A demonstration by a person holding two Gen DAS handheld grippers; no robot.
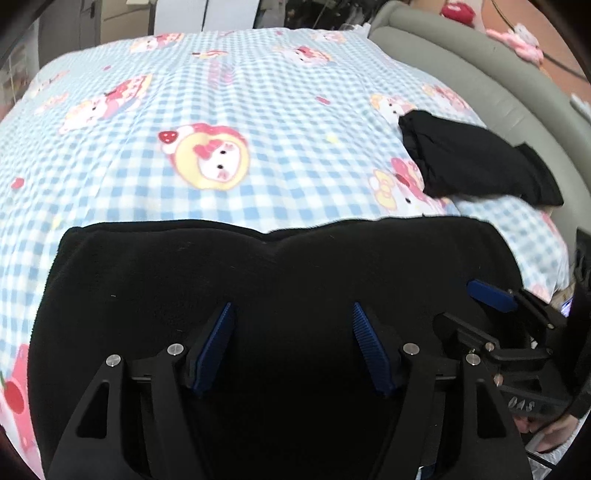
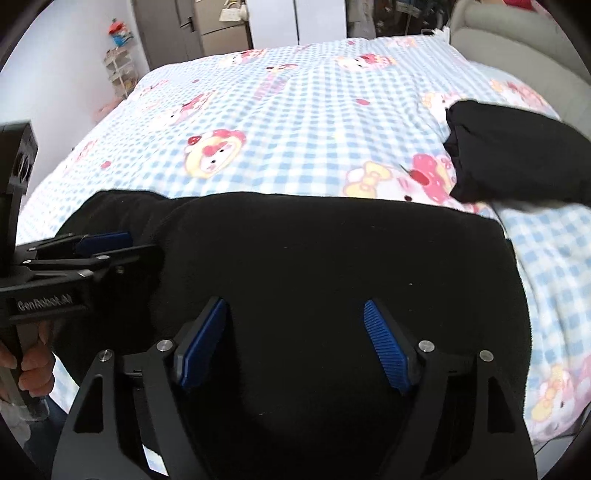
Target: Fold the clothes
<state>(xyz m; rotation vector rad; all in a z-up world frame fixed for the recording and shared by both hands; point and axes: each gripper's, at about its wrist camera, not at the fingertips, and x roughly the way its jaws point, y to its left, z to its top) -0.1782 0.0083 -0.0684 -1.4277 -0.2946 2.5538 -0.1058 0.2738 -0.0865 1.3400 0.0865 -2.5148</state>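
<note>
Black fleece garment (image 1: 258,295) lies spread flat on the bed directly beneath both grippers, its far edge running straight across just ahead of the fingertips. Left gripper (image 1: 291,317) hangs over the cloth with its blue pads spread wide and nothing between them; right gripper (image 2: 295,314) stands just beside it to the right, jaws equally wide and empty. A hand (image 2: 35,365) grips the left tool's handle. Beyond the garment stretches a blue-and-white checked blanket (image 1: 258,110) printed with pink cartoon cats. Ahead and to the right of the grippers sits a second black bundle (image 2: 517,155), folded, near a grey padded headboard (image 1: 461,55). Far ahead stand a dark door (image 2: 184,29) and pale cabinets (image 2: 273,22).
</note>
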